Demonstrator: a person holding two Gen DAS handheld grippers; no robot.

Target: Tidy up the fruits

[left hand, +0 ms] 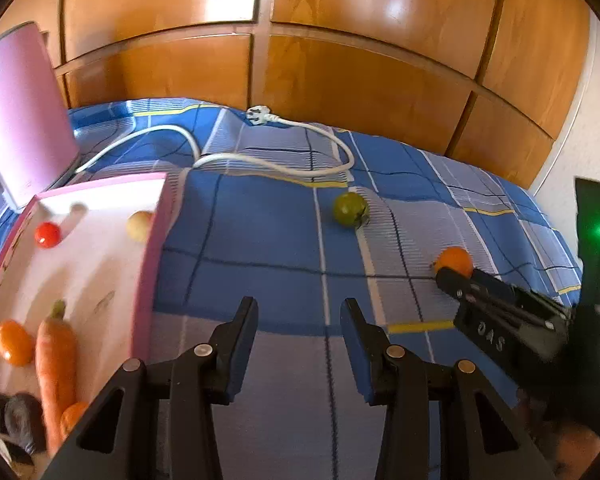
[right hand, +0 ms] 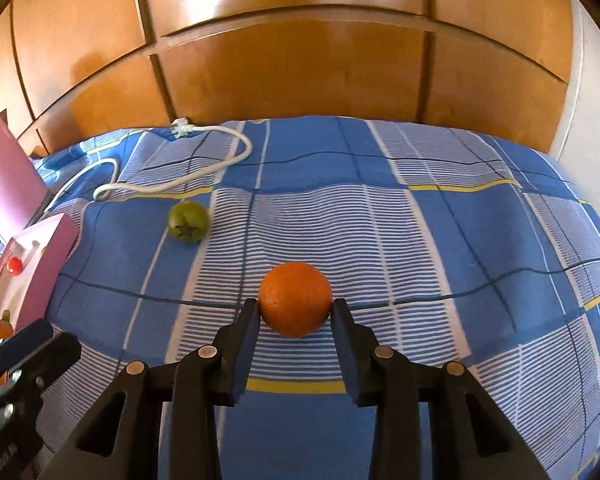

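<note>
An orange (right hand: 295,299) lies on the blue checked cloth between the fingertips of my right gripper (right hand: 296,308); both pads touch its sides. It also shows in the left wrist view (left hand: 454,261) at the right gripper's tip. A green tomato (right hand: 188,221) (left hand: 351,208) lies alone further back on the cloth. My left gripper (left hand: 299,308) is open and empty above the cloth, just right of the pink box (left hand: 150,264). The box holds a carrot (left hand: 55,354), a small orange fruit (left hand: 14,341), a red tomato (left hand: 47,235) and a pale round fruit (left hand: 139,225).
The box's pink lid (left hand: 24,116) stands up at the far left. A white power cable with plug (left hand: 260,115) loops across the back of the cloth. Wooden wardrobe doors (left hand: 300,40) rise behind. Dark items (left hand: 20,420) lie at the box's near end.
</note>
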